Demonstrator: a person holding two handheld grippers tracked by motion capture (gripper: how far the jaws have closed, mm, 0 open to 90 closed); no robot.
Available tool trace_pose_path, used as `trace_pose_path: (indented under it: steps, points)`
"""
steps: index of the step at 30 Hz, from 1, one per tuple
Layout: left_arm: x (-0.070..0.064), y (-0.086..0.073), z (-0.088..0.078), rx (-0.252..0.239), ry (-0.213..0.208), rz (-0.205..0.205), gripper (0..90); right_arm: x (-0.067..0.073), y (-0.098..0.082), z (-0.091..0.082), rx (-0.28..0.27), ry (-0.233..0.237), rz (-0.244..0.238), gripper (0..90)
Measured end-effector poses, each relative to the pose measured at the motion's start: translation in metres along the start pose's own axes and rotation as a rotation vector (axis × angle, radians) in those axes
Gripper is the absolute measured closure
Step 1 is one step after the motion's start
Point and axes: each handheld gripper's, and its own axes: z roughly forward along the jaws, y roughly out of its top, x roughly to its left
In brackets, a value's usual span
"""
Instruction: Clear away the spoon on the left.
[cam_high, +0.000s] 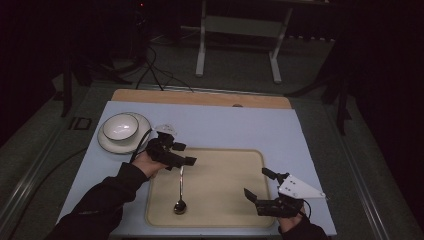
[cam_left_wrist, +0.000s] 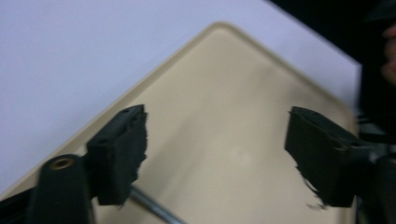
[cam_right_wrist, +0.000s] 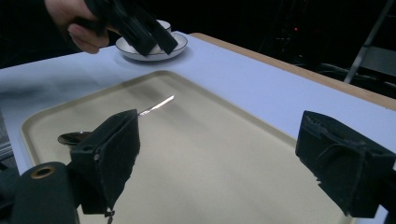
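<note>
Spoon (cam_high: 180, 192) is lying flat on the beige tray (cam_high: 235, 210), bowl end toward my side, handle pointing up toward my left gripper (cam_high: 184, 156), which hovers just above the handle tip with its jaws spread apart and nothing between them. Going big to small: the worktop (cam_high: 280, 125) is a matte pale-blue sheet, smooth, with a wooden edge at the far side. The tray is a rounded-corner rectangle with a low raised lip, looks like slick plastic, so I reckon the spoon could skate if I clip it. Right gripper (cam_high: 255, 186) sits over the tray's near right corner, jaws wide apart too, empty. White bowl (cam_high: 120, 126) on its saucer (cam_high: 107, 142) is glossy ceramic, close behind my left hand (cam_high: 149, 163), so an elbow swing could knock it. Spoon is thin polished metal, hard to pinch flat, easy to flick.
</note>
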Motion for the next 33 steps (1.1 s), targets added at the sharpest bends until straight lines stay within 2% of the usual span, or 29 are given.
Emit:
trace_pose_path:
  steps: [5, 7, 10, 12, 17, 20, 27, 31, 33]
  points:
    - [-0.01, 0.003, -0.008, -0.002, 0.0, 0.002, 14.3, 0.001, 0.0, 0.0, 0.004, -0.002, -0.006, 13.9]
    - [-0.014, 0.003, -0.012, -0.005, -0.001, 0.019, 9.4, 0.001, 0.0, 0.0, 0.004, -0.003, -0.006, 13.9]
    - [-0.02, 0.002, -0.019, -0.024, -0.013, 0.025, 3.5, 0.001, 0.0, 0.0, 0.004, -0.003, -0.005, 13.9]
    - [-0.023, 0.001, -0.024, -0.042, -0.009, 0.032, 3.1, 0.001, 0.0, 0.0, 0.005, -0.002, -0.006, 13.9]
    - [-0.033, -0.005, -0.038, -0.093, 0.034, 0.056, 2.2, 0.001, 0.0, 0.0, 0.005, -0.002, -0.007, 13.9]
    - [-0.037, -0.01, -0.045, -0.097, 0.055, 0.077, 2.2, 0.001, 0.0, 0.0, 0.006, -0.002, -0.008, 13.9]
    - [-0.046, -0.028, -0.057, -0.097, 0.074, 0.084, 2.2, 0.002, 0.0, 0.001, 0.009, -0.003, -0.009, 13.9]
    - [-0.05, -0.038, -0.064, -0.105, 0.103, 0.115, 2.1, 0.002, 0.0, 0.001, 0.009, -0.004, -0.01, 13.9]
    - [-0.052, -0.042, -0.067, -0.107, 0.106, 0.115, 2.1, 0.002, 0.0, 0.001, 0.011, -0.004, -0.009, 13.9]
